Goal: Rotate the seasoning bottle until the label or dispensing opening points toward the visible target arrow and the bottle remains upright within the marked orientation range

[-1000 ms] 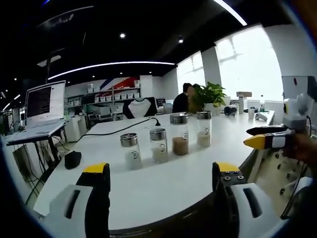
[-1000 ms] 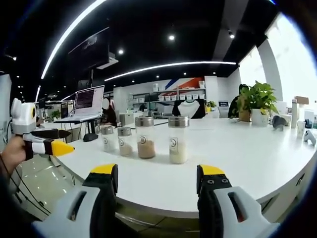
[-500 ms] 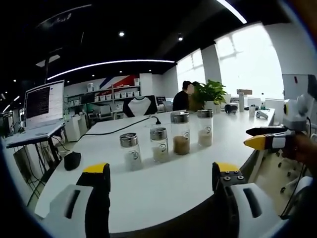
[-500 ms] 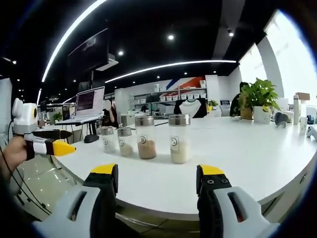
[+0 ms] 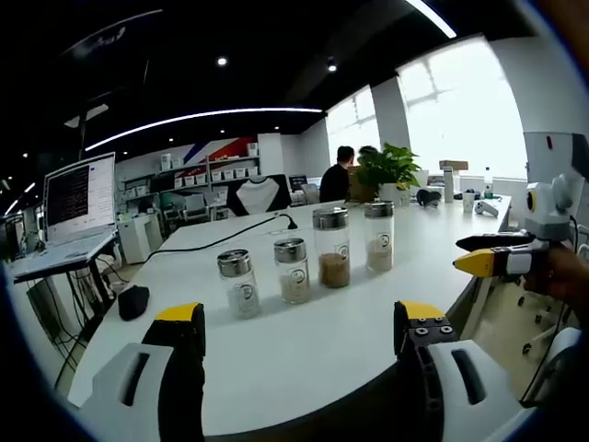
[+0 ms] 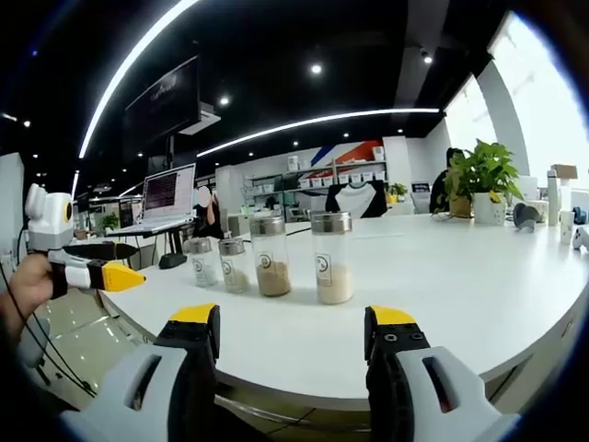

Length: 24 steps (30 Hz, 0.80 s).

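Two hand-held grippers wait short of a white table, both with jaws spread wide and holding nothing: the left gripper (image 5: 299, 331) and the right gripper (image 6: 293, 331), each with grey plastic jaws capped in yellow. Ahead of them stand four seasoning bottles (image 5: 313, 258) in a row, well apart from the jaws: clear, smooth cylinders with ribbed metal lids and small round labels, two short, two taller. Contents look granular, pale to brown. No target arrow is visible on the table (image 5: 304, 341), so the aiming direction cannot be told. Likely risks: the slick glass-like walls may slip between the jaws, a tall bottle may tip if gripped high, and close neighbours may be knocked while turning one.
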Each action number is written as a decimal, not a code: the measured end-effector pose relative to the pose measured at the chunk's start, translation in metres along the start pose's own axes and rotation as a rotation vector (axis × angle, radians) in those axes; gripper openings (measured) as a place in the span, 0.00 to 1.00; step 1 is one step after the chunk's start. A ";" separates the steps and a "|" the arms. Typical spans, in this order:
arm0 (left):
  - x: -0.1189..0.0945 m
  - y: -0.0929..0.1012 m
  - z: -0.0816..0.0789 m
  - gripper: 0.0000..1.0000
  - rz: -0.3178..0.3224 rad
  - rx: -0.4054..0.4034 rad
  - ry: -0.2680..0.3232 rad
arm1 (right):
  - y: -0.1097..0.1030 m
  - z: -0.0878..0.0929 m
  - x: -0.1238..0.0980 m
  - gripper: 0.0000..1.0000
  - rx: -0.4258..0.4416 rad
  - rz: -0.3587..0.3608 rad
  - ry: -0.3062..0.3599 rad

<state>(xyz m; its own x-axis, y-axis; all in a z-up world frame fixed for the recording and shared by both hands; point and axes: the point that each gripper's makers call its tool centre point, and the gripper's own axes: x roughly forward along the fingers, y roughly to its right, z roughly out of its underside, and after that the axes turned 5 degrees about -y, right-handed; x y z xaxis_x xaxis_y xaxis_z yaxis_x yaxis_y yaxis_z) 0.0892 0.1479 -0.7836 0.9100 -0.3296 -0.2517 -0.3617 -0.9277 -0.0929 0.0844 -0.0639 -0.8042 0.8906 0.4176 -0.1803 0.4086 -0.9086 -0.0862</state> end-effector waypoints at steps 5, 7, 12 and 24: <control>-0.002 0.002 -0.004 0.89 -0.006 0.017 -0.003 | 0.002 -0.004 -0.002 0.63 0.012 -0.001 0.025; -0.003 0.003 -0.004 0.89 -0.007 0.020 -0.005 | 0.003 -0.005 -0.002 0.63 0.016 -0.004 0.030; -0.004 0.003 -0.005 0.89 -0.017 0.026 -0.009 | 0.005 -0.002 -0.003 0.62 0.021 -0.007 0.032; 0.002 0.008 -0.002 0.88 -0.016 0.029 -0.021 | 0.007 -0.021 -0.003 0.51 -0.024 -0.065 0.074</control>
<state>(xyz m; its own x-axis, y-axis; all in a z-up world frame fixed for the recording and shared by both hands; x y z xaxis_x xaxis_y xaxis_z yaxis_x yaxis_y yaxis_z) 0.0885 0.1396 -0.7831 0.9113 -0.3109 -0.2699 -0.3532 -0.9272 -0.1247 0.0886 -0.0716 -0.7835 0.8740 0.4751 -0.1020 0.4698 -0.8798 -0.0719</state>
